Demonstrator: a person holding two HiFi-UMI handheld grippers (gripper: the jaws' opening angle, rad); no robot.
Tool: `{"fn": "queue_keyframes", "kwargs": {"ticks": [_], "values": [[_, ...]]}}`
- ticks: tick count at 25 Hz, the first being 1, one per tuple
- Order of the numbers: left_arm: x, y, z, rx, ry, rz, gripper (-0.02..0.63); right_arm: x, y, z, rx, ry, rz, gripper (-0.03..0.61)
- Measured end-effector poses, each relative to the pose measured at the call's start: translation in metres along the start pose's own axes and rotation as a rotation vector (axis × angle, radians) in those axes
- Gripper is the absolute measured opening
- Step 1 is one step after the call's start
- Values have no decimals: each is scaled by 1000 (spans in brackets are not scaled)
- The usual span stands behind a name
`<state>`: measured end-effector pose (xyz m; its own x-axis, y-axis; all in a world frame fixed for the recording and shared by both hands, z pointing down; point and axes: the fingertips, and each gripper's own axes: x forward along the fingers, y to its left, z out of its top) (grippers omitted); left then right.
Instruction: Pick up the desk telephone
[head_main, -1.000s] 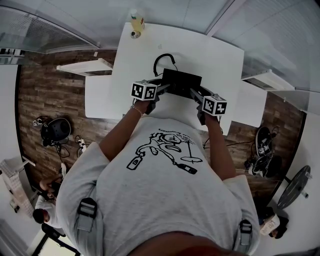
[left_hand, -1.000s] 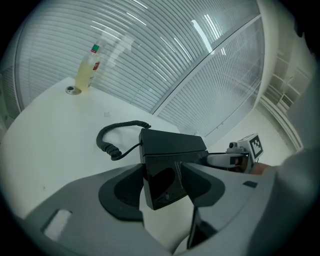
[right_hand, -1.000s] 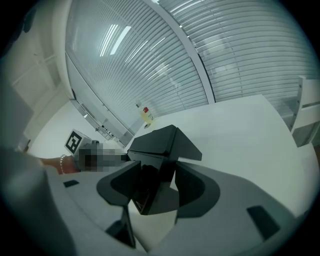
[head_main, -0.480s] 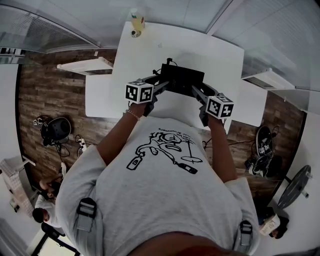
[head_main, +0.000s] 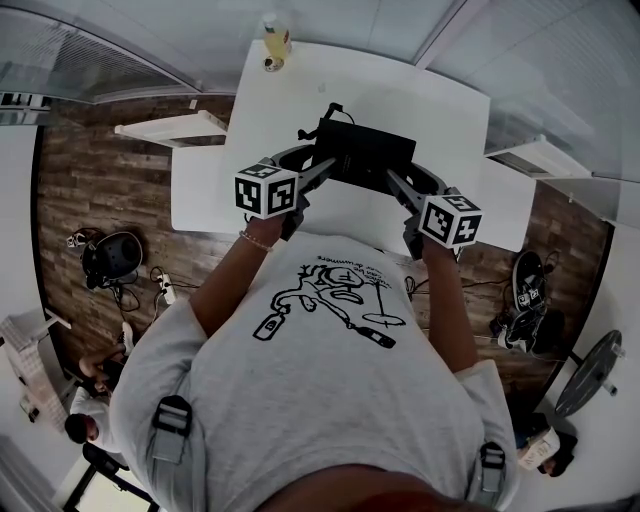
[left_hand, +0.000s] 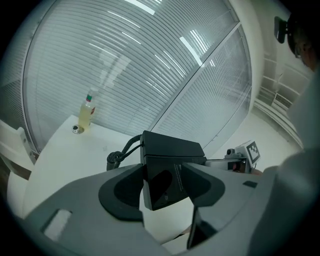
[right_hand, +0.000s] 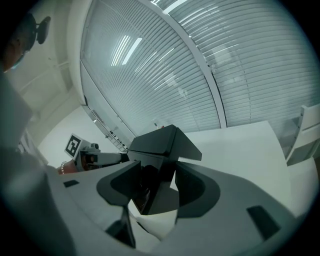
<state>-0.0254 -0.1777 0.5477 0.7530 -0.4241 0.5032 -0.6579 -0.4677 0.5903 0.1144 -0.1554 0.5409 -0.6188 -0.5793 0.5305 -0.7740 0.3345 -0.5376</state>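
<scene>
The black desk telephone hangs above the white table, held from both sides. My left gripper is shut on its left edge, my right gripper on its right edge. In the left gripper view the phone sits clamped between the jaws of my left gripper, its coiled cord hanging off the back. In the right gripper view the phone, tilted, is pinched between the jaws of my right gripper. The handset is not visible.
A yellow drink bottle with a small cap beside it stands at the table's far left corner, also seen as the bottle in the left gripper view. White chairs flank the table. Window blinds run behind it.
Both grippers have lifted the telephone up off the table and slightly away from me; the marker cubes have spread and risen, and the cord has come up with it.
</scene>
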Motion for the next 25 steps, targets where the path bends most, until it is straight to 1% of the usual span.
{"fn": "queue_keyframes", "kwargs": {"ticks": [3, 8, 13, 20, 25], "values": [[-11, -13, 13, 7, -16, 0, 235, -10, 8, 5, 0, 2, 1, 209], [-27, -29, 30, 22, -44, -11, 235, -26, 25, 21, 6, -35, 10, 209], [-41, -45, 45, 22, -67, -23, 235, -40, 39, 37, -17, -39, 6, 209], [-52, -59, 61, 29, -87, -28, 232, -54, 52, 55, -40, -55, 1, 209], [-59, -64, 64, 23, -104, -27, 230, -60, 59, 61, -50, -72, 11, 209]]}}
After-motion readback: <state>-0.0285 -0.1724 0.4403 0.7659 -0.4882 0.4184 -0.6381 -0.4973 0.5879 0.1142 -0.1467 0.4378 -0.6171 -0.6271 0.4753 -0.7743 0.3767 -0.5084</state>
